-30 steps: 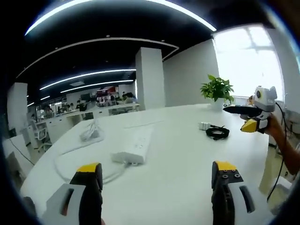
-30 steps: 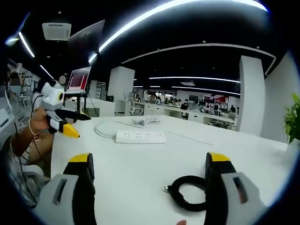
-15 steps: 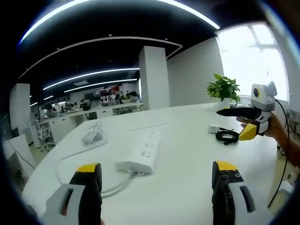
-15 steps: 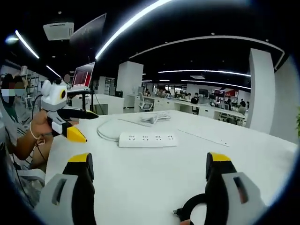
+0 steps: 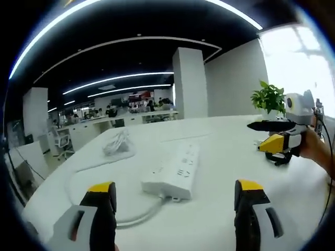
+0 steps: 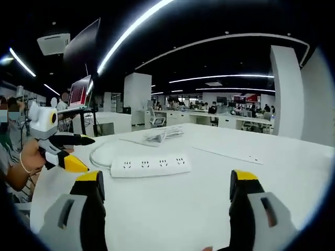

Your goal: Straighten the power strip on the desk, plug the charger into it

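Both cameras have drawn closer to the white power strip (image 5: 175, 172), which looms larger than half a second ago; the black cable coil has slipped out of the right gripper view. No brand or lettering can be read on the strip. It lies flat on the white counter (image 5: 220, 209), its white cord (image 5: 78, 170) curving off toward a crumpled white bundle (image 5: 118, 142) behind it. The left gripper (image 5: 175, 209) holds its jaws wide with nothing between them, just short of the strip. The right gripper (image 6: 165, 201) likewise stands wide and empty. In the left gripper view, a potted plant (image 5: 270, 98) stands beyond the strip; in the right gripper view, a laptop (image 6: 79, 94) sits to the strip's far left.
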`<act>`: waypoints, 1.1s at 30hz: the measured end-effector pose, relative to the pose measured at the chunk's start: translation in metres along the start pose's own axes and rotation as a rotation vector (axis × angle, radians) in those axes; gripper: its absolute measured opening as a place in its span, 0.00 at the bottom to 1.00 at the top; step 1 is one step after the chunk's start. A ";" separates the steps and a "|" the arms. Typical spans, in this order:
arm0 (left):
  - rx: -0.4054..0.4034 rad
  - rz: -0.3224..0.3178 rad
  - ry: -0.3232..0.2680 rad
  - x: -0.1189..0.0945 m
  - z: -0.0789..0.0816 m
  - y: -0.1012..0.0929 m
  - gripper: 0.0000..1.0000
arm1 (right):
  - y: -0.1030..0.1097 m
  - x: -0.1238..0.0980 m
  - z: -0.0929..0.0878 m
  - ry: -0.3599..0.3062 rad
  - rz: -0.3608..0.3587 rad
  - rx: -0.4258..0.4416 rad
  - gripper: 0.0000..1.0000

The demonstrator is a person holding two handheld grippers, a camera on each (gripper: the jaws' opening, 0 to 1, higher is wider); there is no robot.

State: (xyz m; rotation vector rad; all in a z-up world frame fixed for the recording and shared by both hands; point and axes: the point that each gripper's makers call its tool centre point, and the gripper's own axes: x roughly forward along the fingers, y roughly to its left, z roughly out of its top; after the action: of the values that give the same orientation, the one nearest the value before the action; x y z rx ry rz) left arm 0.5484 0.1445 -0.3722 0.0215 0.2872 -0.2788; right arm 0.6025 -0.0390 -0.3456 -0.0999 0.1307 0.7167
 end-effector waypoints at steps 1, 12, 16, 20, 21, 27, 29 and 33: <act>-0.004 0.000 0.005 0.002 -0.001 0.000 0.93 | -0.002 0.004 -0.002 0.012 -0.002 0.007 1.00; -0.072 0.032 0.002 0.023 -0.008 0.000 0.89 | -0.013 0.050 -0.008 0.029 0.013 0.121 1.00; -0.115 0.025 0.002 0.031 -0.011 -0.001 0.88 | -0.003 0.072 -0.010 0.016 0.112 0.135 1.00; -0.090 0.053 0.051 0.039 -0.022 0.003 0.82 | -0.008 0.089 -0.026 0.087 0.102 0.035 1.00; -0.091 0.055 0.051 0.040 -0.023 0.003 0.82 | -0.007 0.092 -0.028 0.092 0.103 0.036 1.00; -0.133 0.062 0.057 0.048 -0.027 0.005 0.82 | -0.010 0.101 -0.033 0.103 0.122 0.041 1.00; -0.134 0.058 0.068 0.050 -0.028 0.004 0.82 | -0.012 0.105 -0.033 0.103 0.129 0.037 1.00; -0.138 0.033 0.087 0.055 -0.030 0.001 0.81 | -0.008 0.112 -0.033 0.080 0.187 0.015 0.98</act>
State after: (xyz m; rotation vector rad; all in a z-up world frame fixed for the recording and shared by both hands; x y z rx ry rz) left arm 0.5913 0.1320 -0.4165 -0.0983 0.3920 -0.2252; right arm 0.6882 0.0232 -0.3945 -0.1023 0.2237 0.8986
